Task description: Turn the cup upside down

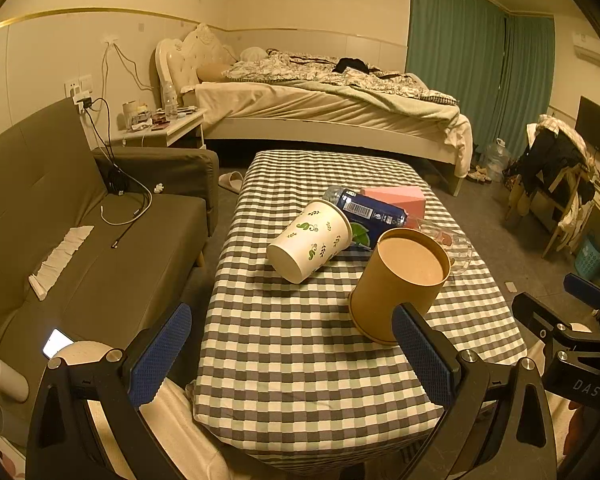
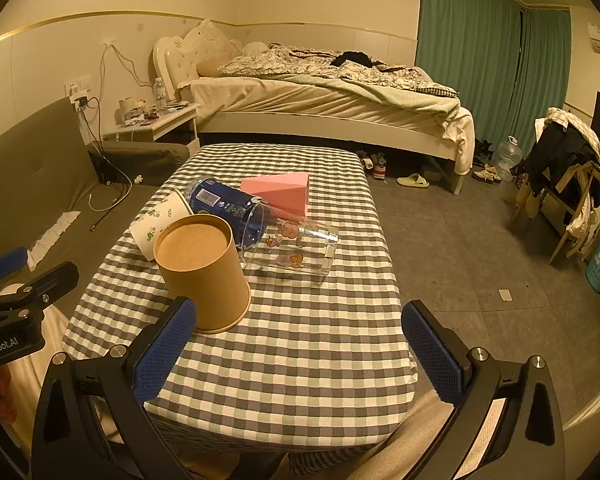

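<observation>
A brown paper cup (image 1: pixel 396 284) stands upside down, rim on the checked tablecloth, base up; it also shows in the right wrist view (image 2: pixel 204 268). A white leaf-print paper cup (image 1: pixel 310 240) lies on its side behind it (image 2: pixel 160 220). A clear glass with cartoon prints (image 2: pixel 300 250) lies on its side to the right. My left gripper (image 1: pixel 296 356) is open and empty, near the brown cup's front. My right gripper (image 2: pixel 300 352) is open and empty, over the table's near edge.
A blue-labelled bottle (image 2: pixel 224 204) lies on its side beside a pink box (image 2: pixel 280 192) behind the cups. A grey sofa (image 1: pixel 80 240) runs along the table's left. A bed (image 1: pixel 320 108) stands behind. Open floor (image 2: pixel 480 260) lies to the right.
</observation>
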